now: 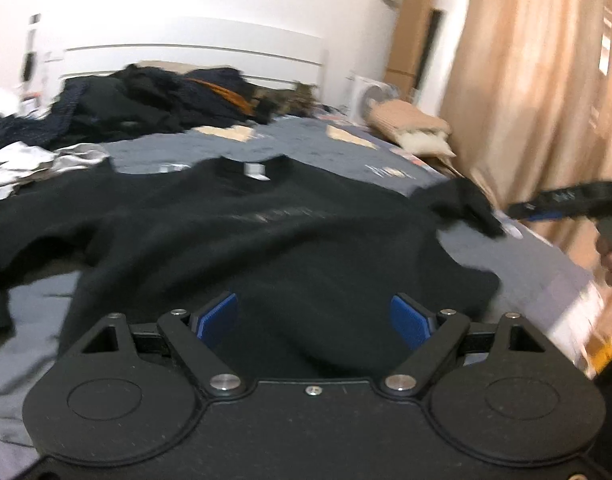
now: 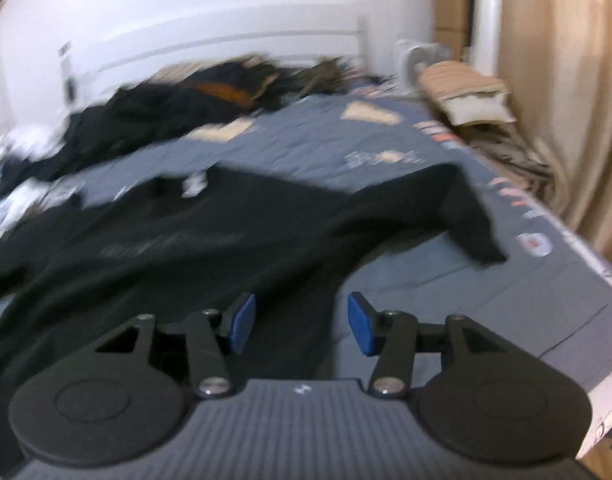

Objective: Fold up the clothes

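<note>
A black T-shirt (image 1: 241,236) lies spread face up on the grey-blue bed cover (image 1: 306,140), collar with a white label (image 1: 254,170) at the far side. My left gripper (image 1: 313,320) is open and empty just above the shirt's lower hem. My right gripper (image 2: 301,322) is open and empty over the shirt's right side, near its hem edge. The same shirt fills the right wrist view (image 2: 185,240), its right sleeve (image 2: 466,216) spread toward the bed's right edge. The right gripper also shows at the far right of the left wrist view (image 1: 518,210), beside that sleeve.
A pile of dark clothes (image 1: 153,100) lies at the head of the bed by the white headboard (image 1: 193,52). Silvery-white cloth (image 1: 33,164) lies at the left. Folded bedding (image 2: 462,84) and a beige curtain (image 2: 566,80) stand to the right.
</note>
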Demonstrator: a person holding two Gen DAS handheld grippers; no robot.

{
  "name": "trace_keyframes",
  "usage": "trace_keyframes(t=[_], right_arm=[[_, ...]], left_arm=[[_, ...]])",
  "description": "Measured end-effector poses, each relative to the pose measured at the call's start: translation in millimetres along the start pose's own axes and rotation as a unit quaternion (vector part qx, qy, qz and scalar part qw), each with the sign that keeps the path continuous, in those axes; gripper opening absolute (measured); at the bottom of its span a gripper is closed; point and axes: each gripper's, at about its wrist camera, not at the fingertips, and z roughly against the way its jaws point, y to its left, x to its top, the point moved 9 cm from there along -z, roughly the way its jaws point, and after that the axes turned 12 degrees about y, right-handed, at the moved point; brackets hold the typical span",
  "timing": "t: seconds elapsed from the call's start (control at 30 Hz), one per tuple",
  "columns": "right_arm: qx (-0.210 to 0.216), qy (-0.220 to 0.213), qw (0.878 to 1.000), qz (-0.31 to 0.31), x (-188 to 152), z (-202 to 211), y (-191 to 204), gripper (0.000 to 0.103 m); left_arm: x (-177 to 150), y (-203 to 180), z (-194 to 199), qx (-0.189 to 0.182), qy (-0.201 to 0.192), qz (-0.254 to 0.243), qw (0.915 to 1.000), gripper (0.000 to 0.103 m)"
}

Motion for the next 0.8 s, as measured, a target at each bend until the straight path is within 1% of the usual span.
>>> trace_keyframes(t=[0.07, 0.17, 0.23, 0.33, 0.4, 0.5, 0.57, 0.6, 0.67, 0.7, 0.73, 0.77, 0.8], right_arm=[[0.006, -0.009, 1.000, -0.009, -7, 15, 12, 0.050], [0.032, -0.011, 0.999, -0.034, -13, 38, 21, 0.050], [0.030, -0.012, 0.999, -0.028, -18, 53, 27, 0.050], [0.031, -0.009, 0.999, -0.016, -31, 70, 38, 0.052], [0.042, -0.002, 0.999, -0.012, -41, 76, 43, 0.053], [0.040, 0.006, 0.999, 0.000, -53, 83, 47, 0.053], [0.036, 0.014, 0.999, 0.019, -62, 84, 52, 0.054], [0.036, 0.019, 0.999, 0.028, -65, 83, 54, 0.054], [0.053, 0.026, 0.997, 0.048, -73, 82, 60, 0.054], [0.065, 0.029, 0.996, 0.053, -75, 83, 62, 0.054], [0.072, 0.032, 0.995, 0.057, -77, 83, 63, 0.054], [0.075, 0.035, 0.995, 0.060, -79, 83, 64, 0.054], [0.071, 0.038, 0.995, 0.064, -80, 81, 65, 0.054]], left_arm=[[-9, -21, -3, -0.001, 0.008, -0.048, 0.9988, 0.084], [-23, -47, -6, -0.016, 0.016, -0.097, 0.9950, 0.084], [-32, -61, -9, -0.018, 0.020, -0.131, 0.9910, 0.084], [-47, -78, -16, -0.012, 0.032, -0.190, 0.9812, 0.084], [-58, -88, -20, -0.023, 0.045, -0.209, 0.9767, 0.084], [-69, -101, -26, -0.016, 0.046, -0.247, 0.9677, 0.084], [-77, -107, -33, -0.006, 0.050, -0.276, 0.9599, 0.084], [-82, -108, -38, 0.001, 0.055, -0.291, 0.9550, 0.084], [-94, -105, -51, 0.009, 0.087, -0.311, 0.9463, 0.084], [-99, -103, -58, 0.011, 0.105, -0.316, 0.9427, 0.082], [-101, -101, -61, 0.014, 0.108, -0.322, 0.9404, 0.080], [-102, -100, -63, 0.018, 0.108, -0.328, 0.9383, 0.075], [-103, -98, -65, 0.021, 0.107, -0.334, 0.9361, 0.060]])
